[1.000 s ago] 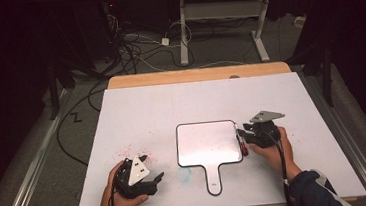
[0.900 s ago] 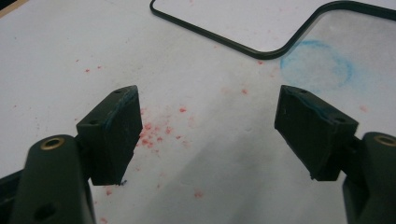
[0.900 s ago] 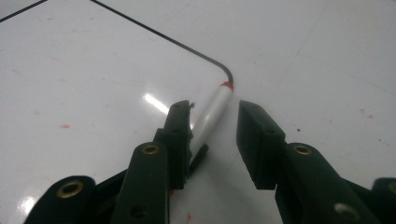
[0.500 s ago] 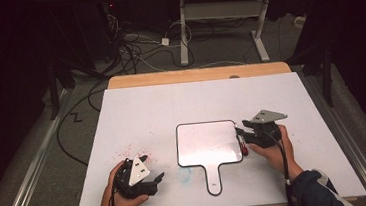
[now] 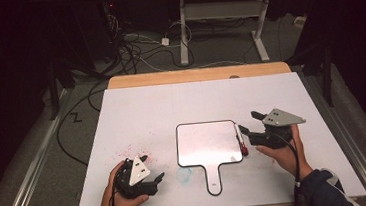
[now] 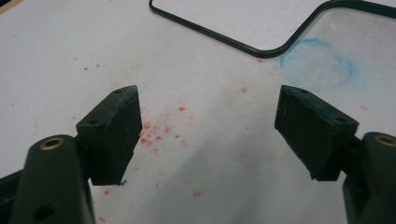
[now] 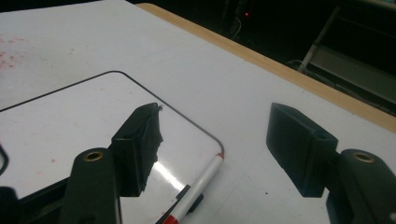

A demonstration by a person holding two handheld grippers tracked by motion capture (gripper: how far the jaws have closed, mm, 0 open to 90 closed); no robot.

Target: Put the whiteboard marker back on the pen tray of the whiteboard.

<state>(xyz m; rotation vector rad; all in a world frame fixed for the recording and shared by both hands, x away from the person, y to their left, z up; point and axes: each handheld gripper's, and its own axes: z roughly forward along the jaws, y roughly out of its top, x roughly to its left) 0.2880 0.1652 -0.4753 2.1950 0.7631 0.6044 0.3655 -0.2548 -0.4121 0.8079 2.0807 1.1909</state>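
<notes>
Right gripper (image 5: pixel 247 121) hovers by me with jaws just swung wide, nothing between them; left gripper (image 5: pixel 152 169) rests near the front edge, jaws spread and empty too. Under both I see the white table sheet (image 5: pixel 181 103), speckled red and smudged blue, its wooden back edge (image 5: pixel 198 75) beyond. The red-capped white marker (image 5: pixel 240 138) lies along the right edge of the black-rimmed, handled small whiteboard (image 5: pixel 207 143). Farther off, tangled floor cables (image 5: pixel 131 52) in a dark room.

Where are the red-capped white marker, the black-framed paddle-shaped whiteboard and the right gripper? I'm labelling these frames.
red-capped white marker (image 5: pixel 240 139), high view, mid-barrel.
black-framed paddle-shaped whiteboard (image 5: pixel 205 143), high view, centre of its writing surface.
right gripper (image 5: pixel 251 121), high view, between its open fingertips.
</notes>
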